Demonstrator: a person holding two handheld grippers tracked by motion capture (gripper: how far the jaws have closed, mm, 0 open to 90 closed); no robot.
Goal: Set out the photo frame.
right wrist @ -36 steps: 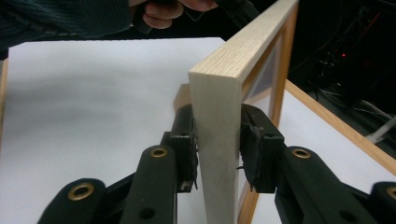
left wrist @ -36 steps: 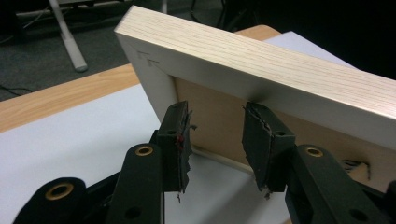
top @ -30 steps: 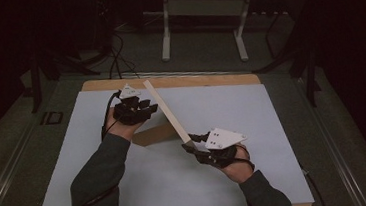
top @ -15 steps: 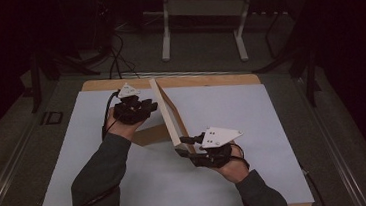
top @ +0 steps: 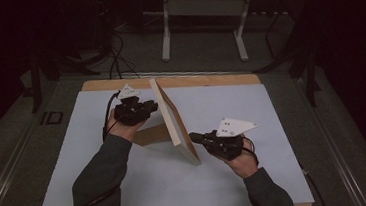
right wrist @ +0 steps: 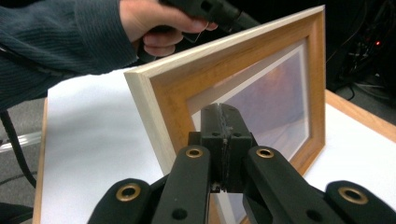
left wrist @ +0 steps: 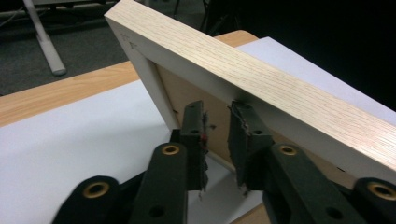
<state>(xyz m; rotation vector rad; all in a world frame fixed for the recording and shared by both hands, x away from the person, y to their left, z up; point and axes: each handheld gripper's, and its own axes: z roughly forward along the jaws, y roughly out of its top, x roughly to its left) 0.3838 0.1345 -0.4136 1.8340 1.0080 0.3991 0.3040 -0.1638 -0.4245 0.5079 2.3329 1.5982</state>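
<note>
Right gripper [right wrist: 223, 140], jaws just closed together with nothing between them, sits at the front of a wooden picture frame [top: 172, 119] standing tilted on the white table mat [top: 273, 125]. Left gripper [left wrist: 217, 140], jaws narrowing but still parted, reaches the frame's brown backing board [left wrist: 215, 112]. No legible writing.

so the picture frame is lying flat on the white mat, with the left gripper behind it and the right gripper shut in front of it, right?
Not quite. The picture frame is not lying flat: it stands on edge on the white mat, leaning, as the high view shows. The rest holds: the left gripper is behind it and the right gripper is shut in front.
</note>
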